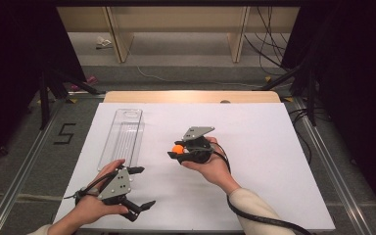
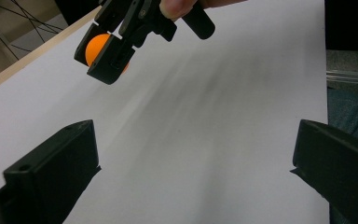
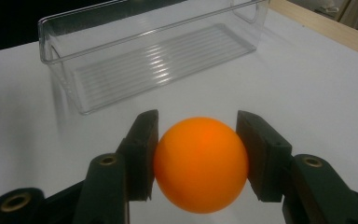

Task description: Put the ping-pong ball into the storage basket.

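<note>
The right gripper (image 3: 200,161) is clenched on an orange ball (image 3: 200,163), one jaw pressing each side at the widest part, and holds it above the white table cover (image 1: 254,147), near the middle of the table. The step in hand seems to be carrying the ball to the clear plastic bin (image 1: 123,134), which lies empty to the left and a little farther away. To do it well, I think the squeeze should stay even, because a smooth round ball can slip out easily. The gripper should go over the long wall, come low inside, and only then release, so the ball does not bounce out. The left gripper (image 1: 138,188) rests near the bin's close end, jaws wide apart, grasping nothing. The ball looks plain orange, matte, and without marks
</note>
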{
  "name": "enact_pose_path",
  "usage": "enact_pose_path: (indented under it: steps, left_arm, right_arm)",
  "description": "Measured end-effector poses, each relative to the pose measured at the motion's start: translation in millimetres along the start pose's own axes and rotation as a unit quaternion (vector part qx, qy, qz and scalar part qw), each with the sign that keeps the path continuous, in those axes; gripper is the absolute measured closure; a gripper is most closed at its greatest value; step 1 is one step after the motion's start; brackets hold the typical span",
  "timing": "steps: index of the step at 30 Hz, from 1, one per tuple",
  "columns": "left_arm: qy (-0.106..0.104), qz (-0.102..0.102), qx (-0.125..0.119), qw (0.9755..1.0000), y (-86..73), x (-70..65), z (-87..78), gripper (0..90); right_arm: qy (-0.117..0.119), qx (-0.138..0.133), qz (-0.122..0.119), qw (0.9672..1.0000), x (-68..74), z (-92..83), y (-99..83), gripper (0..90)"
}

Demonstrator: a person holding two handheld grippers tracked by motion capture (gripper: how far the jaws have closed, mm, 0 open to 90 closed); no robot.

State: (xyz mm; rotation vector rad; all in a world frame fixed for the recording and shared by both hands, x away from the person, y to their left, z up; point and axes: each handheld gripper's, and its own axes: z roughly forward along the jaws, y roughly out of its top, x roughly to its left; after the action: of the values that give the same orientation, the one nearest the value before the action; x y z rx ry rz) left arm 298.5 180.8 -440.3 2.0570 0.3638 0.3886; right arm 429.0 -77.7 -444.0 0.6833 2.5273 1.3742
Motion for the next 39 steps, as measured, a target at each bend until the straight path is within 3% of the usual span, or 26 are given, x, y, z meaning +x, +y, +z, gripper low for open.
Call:
enact_pose_path:
  steps: [39]
  left_arm:
    - [-0.003, 0.002, 0.002, 1.0, -0.1, -0.6, 0.1, 0.0]
  right_arm:
    - [0.012, -0.004, -0.008, 0.9999, 6.2, 16.3, 12.2, 51.4]
